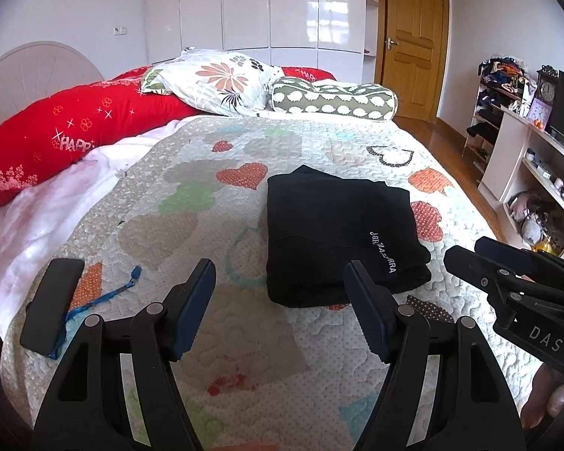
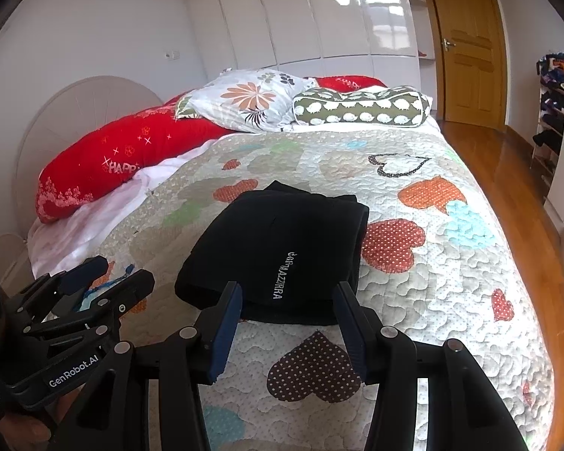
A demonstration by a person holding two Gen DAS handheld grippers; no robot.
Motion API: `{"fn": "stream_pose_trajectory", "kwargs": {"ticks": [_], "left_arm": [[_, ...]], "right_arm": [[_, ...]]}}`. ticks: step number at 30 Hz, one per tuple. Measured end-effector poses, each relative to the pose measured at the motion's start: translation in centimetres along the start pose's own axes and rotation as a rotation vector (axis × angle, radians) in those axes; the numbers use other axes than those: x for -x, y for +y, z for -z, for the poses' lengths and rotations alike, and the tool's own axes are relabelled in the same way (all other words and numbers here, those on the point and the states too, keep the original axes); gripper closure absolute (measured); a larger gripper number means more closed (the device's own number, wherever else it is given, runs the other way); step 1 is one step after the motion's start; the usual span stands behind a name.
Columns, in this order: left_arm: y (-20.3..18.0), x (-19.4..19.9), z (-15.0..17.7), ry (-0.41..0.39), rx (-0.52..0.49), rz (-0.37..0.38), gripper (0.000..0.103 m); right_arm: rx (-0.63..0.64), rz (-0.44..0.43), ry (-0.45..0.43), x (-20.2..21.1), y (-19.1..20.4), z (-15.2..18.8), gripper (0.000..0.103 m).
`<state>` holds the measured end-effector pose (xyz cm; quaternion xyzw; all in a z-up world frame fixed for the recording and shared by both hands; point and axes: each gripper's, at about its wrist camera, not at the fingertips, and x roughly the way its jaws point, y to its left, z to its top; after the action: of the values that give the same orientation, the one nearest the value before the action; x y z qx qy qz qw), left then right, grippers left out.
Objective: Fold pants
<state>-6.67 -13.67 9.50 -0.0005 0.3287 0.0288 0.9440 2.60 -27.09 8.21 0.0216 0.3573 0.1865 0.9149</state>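
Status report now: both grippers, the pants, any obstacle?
Left gripper open, empty. Right gripper open, empty. Black pants folded on quilt, untouched. Black case lies left, clear of pants.

Folded pants [image 1: 338, 233] lie on the quilt [image 1: 191, 203] near the bed's foot, well short of the pillows; a flat case [image 1: 50, 306] with a cord [image 1: 105, 297] lies on the quilt to their left, apart from them; at the bed's head a long bolster [image 1: 67, 131] runs along the left side, with a pillow [image 1: 214, 86] resting partly on it and a roll cushion [image 1: 334, 99] just right of that pillow; behind these stands a wardrobe [image 1: 244, 7], a door [image 1: 413, 37] to its right; shelving [image 1: 526, 158] lines the room's right side; the left gripper [image 1: 280, 312] hovers before the pants, the right gripper [image 2: 287, 332] just beside it.
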Motion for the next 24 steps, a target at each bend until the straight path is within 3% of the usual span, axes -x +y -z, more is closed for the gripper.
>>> {"fn": "stream_pose_trajectory", "kwargs": {"ticks": [24], "left_arm": [[-0.11,-0.52,0.36,0.021,-0.005,0.005,0.032]], "right_arm": [[0.009,-0.007,0.035,-0.89,-0.02,0.54,0.054]]}}
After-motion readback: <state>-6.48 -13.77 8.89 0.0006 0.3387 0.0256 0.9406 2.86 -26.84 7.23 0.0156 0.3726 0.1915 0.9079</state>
